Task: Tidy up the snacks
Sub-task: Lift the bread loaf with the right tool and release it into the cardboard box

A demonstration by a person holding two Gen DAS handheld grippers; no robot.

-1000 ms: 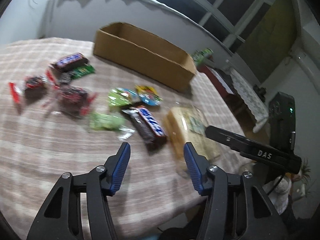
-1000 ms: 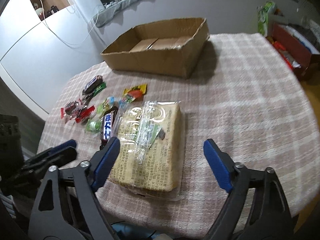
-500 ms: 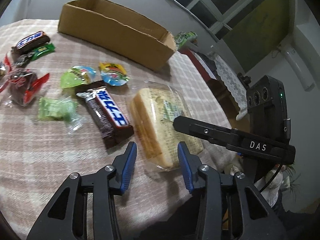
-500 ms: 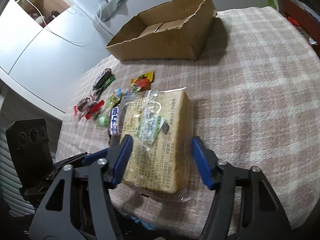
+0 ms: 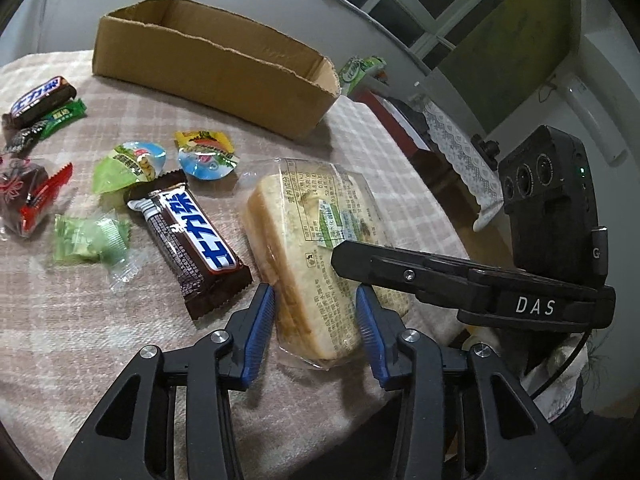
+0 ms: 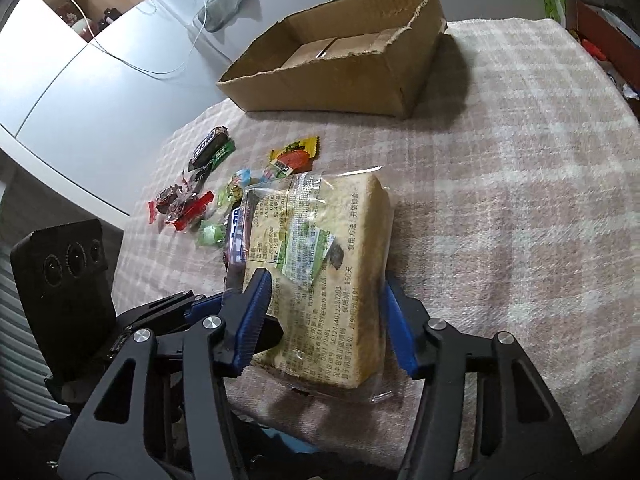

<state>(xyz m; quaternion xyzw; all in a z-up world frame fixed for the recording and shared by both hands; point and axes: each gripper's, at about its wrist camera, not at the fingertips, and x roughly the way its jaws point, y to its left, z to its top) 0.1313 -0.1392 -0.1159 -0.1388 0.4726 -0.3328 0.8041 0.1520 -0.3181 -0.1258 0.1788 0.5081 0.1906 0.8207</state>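
A clear-wrapped bread pack lies near the front edge of the plaid-covered table. My left gripper is shut on its near-left corner, with a blue pad on each side. My right gripper straddles the near end of the bread pack. Its jaws are closing and both pads touch the wrapper. One of the right gripper's fingers lies across the pack in the left wrist view. An open cardboard box stands at the back of the table, and its floor looks bare.
Left of the bread lie a brown chocolate bar, two jelly cups, a green candy, a red-wrapped sweet and a second bar. The table's front edge is just under both grippers. A red box sits beyond the table's right side.
The left gripper moved right, from in front of the chocolate bar onto the bread pack, and narrowed. The right jaws went from wide open to closed against the pack's sides.
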